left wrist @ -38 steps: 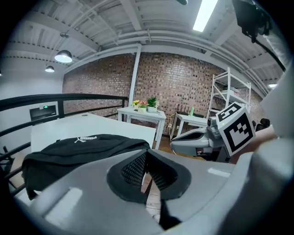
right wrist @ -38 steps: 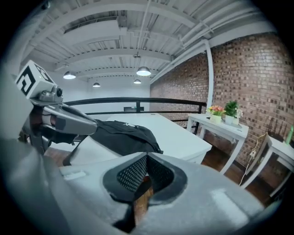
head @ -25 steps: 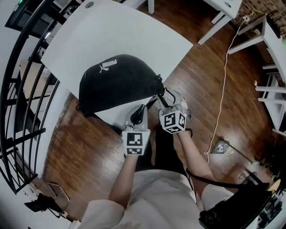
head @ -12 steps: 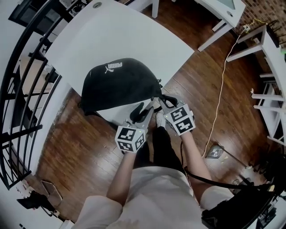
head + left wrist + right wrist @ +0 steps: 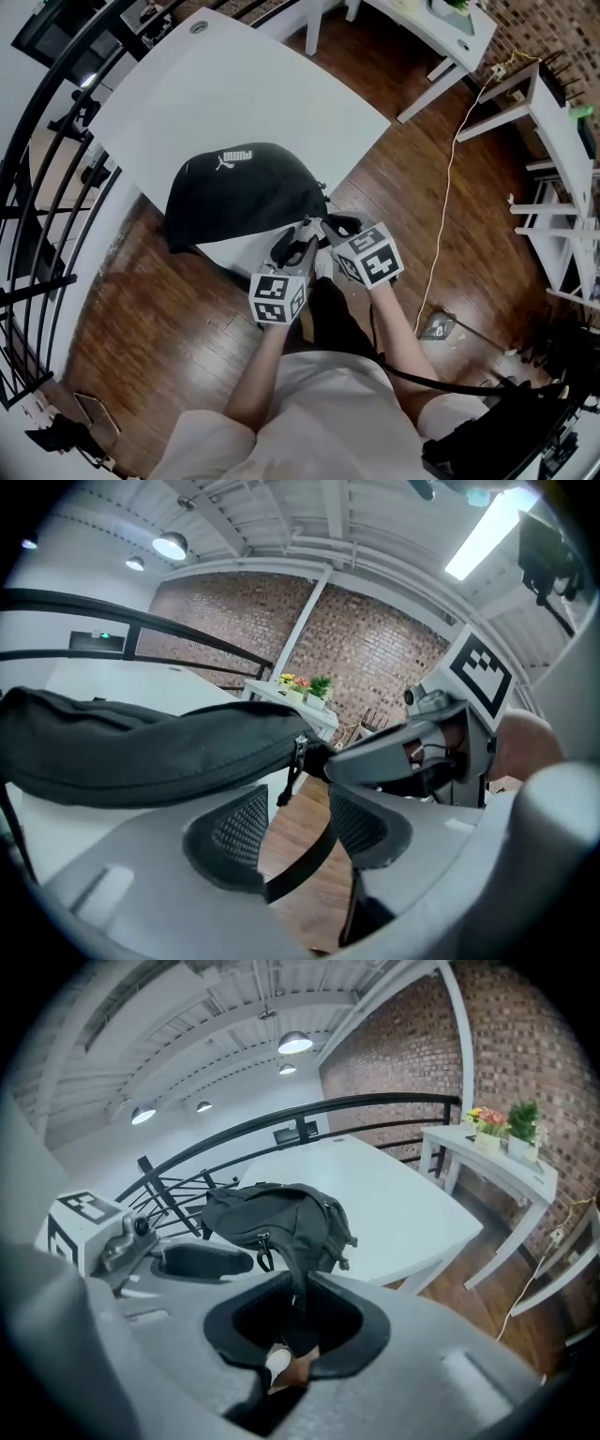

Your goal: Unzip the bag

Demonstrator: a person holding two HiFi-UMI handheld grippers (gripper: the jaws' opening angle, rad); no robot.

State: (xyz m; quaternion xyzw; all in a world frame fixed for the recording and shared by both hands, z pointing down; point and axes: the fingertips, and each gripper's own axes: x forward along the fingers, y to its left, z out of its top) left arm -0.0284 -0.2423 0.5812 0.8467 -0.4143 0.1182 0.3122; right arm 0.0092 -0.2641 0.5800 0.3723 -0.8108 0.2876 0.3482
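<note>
A black Puma bag (image 5: pixel 239 192) lies at the near edge of the white table (image 5: pixel 281 94). My right gripper (image 5: pixel 323 225) is at the bag's right end, shut on a black strap tab (image 5: pixel 298 1283) that comes off the bag (image 5: pixel 281 1218). The left gripper (image 5: pixel 292 246) sits just left of it, jaws opening and wide apart. In the left gripper view the zipper pull (image 5: pixel 298 757) hangs at the bag's end just beyond the left gripper (image 5: pixel 298 817). A thin black strap (image 5: pixel 305 855) crosses between its pads without being pressed.
Brown wooden floor (image 5: pixel 441 197) lies to the right of the table. A black railing (image 5: pixel 37 216) runs along the left. White tables (image 5: pixel 450 28) stand at the far right, with a white cable (image 5: pixel 448 187) trailing across the floor.
The left gripper's jaws have gone from shut to wide apart. The right gripper has closed on the strap at the bag's right end. Both hands stayed close together at the table edge.
</note>
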